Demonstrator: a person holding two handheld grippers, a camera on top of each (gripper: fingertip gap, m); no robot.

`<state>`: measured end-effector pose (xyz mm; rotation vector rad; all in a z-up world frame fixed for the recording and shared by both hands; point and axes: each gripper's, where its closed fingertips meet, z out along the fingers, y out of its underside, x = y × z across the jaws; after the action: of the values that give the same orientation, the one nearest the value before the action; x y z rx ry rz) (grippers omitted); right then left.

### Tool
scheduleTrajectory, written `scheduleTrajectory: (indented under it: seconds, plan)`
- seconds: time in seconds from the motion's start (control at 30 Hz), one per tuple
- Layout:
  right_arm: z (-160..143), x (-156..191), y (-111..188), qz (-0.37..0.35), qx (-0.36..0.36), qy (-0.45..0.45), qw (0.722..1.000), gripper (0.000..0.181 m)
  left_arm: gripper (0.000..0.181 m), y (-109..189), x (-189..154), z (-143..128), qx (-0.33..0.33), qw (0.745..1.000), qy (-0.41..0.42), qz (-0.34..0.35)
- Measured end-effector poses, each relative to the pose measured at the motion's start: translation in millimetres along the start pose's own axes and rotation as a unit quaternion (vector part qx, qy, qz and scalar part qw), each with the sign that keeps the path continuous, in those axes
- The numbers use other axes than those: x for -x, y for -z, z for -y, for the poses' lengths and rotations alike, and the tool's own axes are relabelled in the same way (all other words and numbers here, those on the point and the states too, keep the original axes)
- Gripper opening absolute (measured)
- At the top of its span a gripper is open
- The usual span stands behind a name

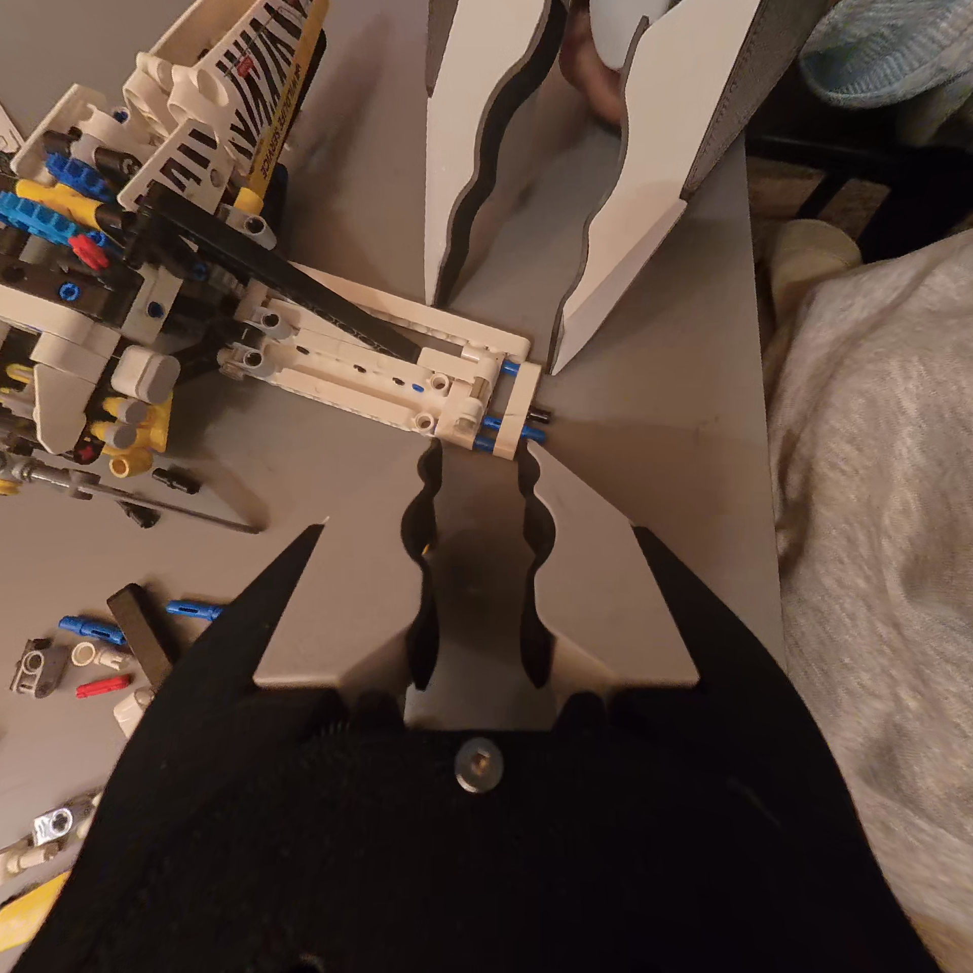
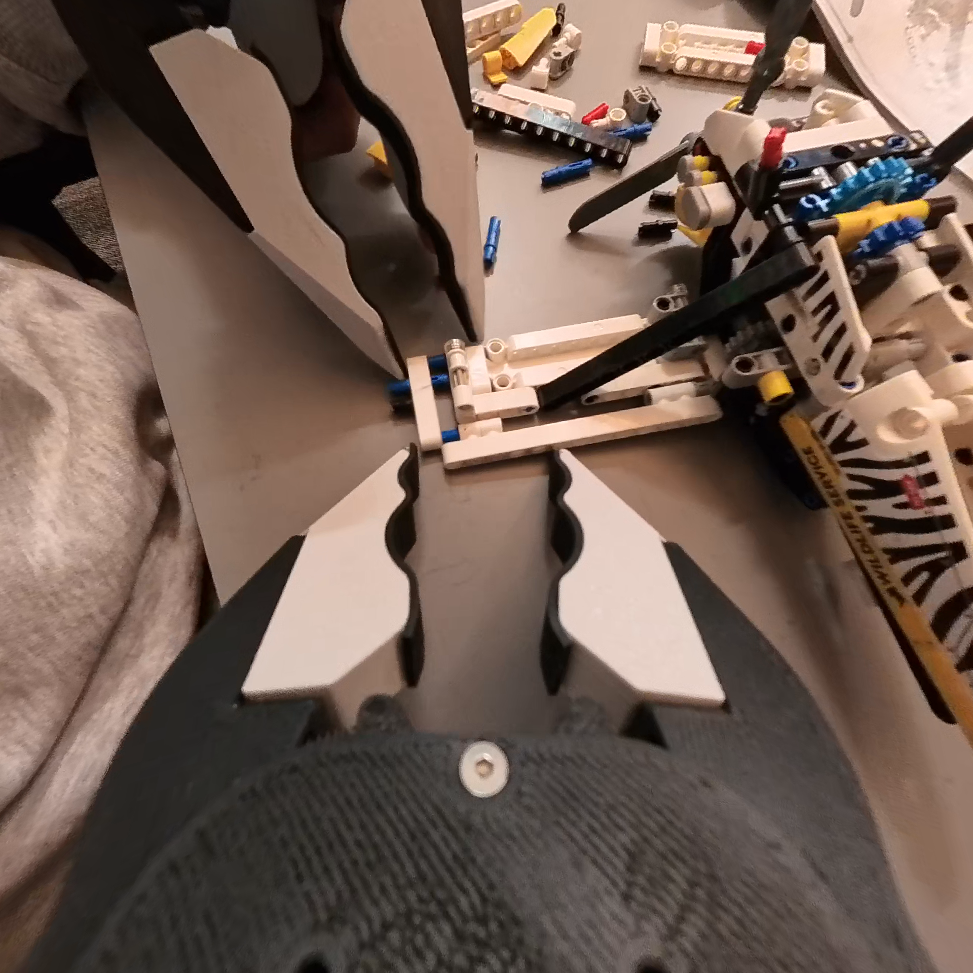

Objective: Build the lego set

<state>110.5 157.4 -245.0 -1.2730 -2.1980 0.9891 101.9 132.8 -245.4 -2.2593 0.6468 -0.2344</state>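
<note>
Lego model (image 1: 174,295), a partly built white, black, yellow and blue helicopter with striped panels, lies on the grey surface (image 1: 326,474), filling the left wrist view from 9 to 11 o'clock. Its white tail frame (image 1: 421,384) reaches toward centre, ending in three blue pins (image 1: 492,421). The left claw (image 1: 476,447) stands open at the frame's end, holding nothing. The right claw (image 2: 482,458) is open too, its tips just beside the frame. Loose pieces (image 2: 579,105), too many to count, lie scattered at 12 o'clock in the right wrist view.
</note>
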Motion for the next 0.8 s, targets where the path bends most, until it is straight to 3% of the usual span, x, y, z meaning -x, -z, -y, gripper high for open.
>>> scheduleTrajectory:
  seconds: [0.8]
  plan:
    - [2.1,1.3,-2.2,-0.029,0.000,-0.026,0.999,0.049,0.026,-1.2,-0.4,3.5,-0.005,1.000,0.017,-0.015]
